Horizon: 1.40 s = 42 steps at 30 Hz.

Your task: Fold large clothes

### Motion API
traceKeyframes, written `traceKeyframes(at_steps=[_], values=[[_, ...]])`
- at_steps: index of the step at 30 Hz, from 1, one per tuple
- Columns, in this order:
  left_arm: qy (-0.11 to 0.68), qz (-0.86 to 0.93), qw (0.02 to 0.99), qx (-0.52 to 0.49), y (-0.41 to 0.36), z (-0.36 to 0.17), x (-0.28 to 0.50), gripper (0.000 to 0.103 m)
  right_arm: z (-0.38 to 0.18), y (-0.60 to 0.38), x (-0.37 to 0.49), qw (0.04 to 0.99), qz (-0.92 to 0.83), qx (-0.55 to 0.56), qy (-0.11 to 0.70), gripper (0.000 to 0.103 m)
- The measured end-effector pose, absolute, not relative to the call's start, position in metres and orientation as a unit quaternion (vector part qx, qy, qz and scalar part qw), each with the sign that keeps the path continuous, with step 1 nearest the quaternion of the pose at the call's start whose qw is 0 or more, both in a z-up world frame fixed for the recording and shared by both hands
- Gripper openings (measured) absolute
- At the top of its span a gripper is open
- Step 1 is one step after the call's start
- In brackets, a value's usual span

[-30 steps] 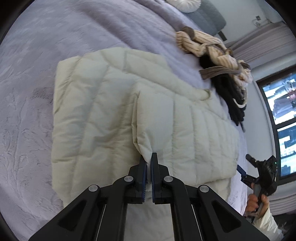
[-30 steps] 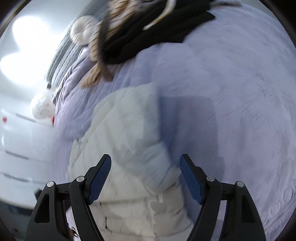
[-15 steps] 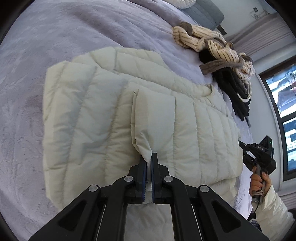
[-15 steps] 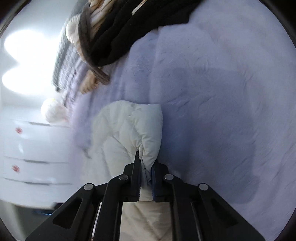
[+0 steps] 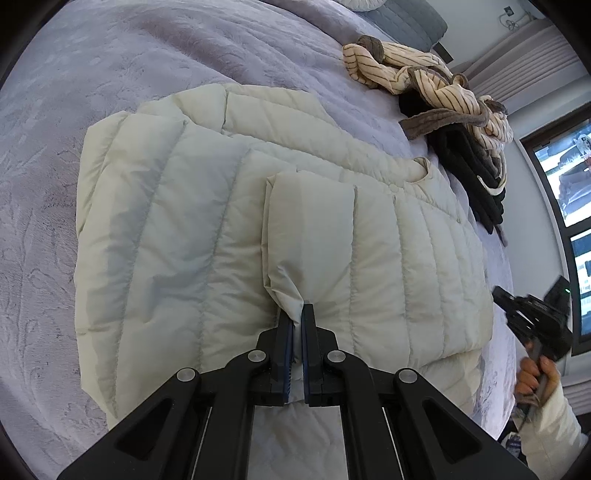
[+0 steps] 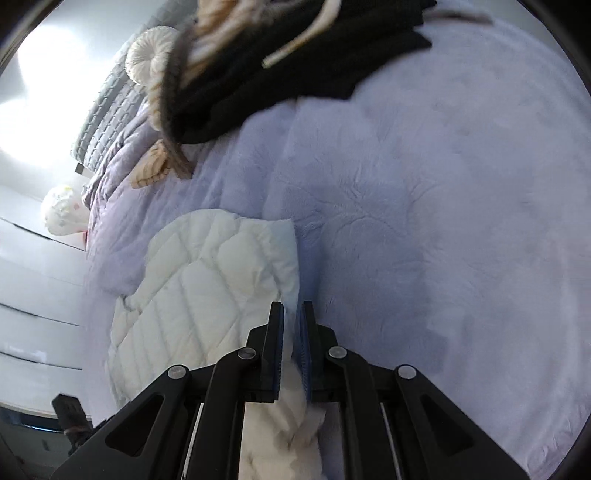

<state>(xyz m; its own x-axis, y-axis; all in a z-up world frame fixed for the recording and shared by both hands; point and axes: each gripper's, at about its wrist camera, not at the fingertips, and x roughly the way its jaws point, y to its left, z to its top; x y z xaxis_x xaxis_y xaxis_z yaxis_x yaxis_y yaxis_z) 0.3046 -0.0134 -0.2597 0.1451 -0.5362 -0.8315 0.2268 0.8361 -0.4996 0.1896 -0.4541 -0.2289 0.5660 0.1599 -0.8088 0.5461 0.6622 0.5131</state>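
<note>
Right tongs (image 6: pixel 293 321) newly clamped on cream jacket (image 5: pixel 207 229), no writing legible

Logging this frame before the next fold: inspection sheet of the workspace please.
Surface: lilac plush bedspread, wrinkled.
Job's things: cream quilted puffer jacket, flat, sleeve folded across its front.
Clutter: striped beige knit garment on black clothes, apart from the jacket.
Grippers: left gripper shut on sleeve cuff; right gripper shut on jacket edge.
Cables: nothing seen on bed.
Surroundings: grey pillow, window, white round cushion.
</note>
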Motion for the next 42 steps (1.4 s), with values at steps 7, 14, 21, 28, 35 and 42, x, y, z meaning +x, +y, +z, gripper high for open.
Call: traceKeyframes(at_steps=[7, 14, 21, 28, 35, 42], values=[[0.602, -0.253, 0.748, -0.120, -0.015, -0.257, 0.302, 0.006, -0.222, -0.396, 0.176, 0.803, -0.057, 0.327, 0.495, 0.010], [0.592, -0.216, 0.771, -0.097, 0.005, -0.239, 0.300, 0.006, -0.255, -0.391, 0.174, 0.784, -0.086, 0.320, 0.525, 0.007], [0.553, -0.243, 0.796, -0.046, -0.006, -0.208, 0.287, 0.006, -0.253, -0.386, 0.173, 0.790, -0.082, 0.298, 0.530, 0.007], [0.591, -0.201, 0.781, 0.020, -0.034, -0.254, 0.283, 0.006, -0.255, -0.376, 0.178, 0.792, -0.086, 0.277, 0.536, 0.007], [0.591, -0.194, 0.782, 0.031, -0.035, -0.249, 0.283, 0.006, -0.254, -0.376, 0.177, 0.791, -0.092, 0.279, 0.536, 0.007], [0.594, -0.184, 0.783, 0.021, -0.031, -0.231, 0.279, 0.006, -0.233, -0.375, 0.174, 0.791, -0.093, 0.282, 0.535, 0.008]])
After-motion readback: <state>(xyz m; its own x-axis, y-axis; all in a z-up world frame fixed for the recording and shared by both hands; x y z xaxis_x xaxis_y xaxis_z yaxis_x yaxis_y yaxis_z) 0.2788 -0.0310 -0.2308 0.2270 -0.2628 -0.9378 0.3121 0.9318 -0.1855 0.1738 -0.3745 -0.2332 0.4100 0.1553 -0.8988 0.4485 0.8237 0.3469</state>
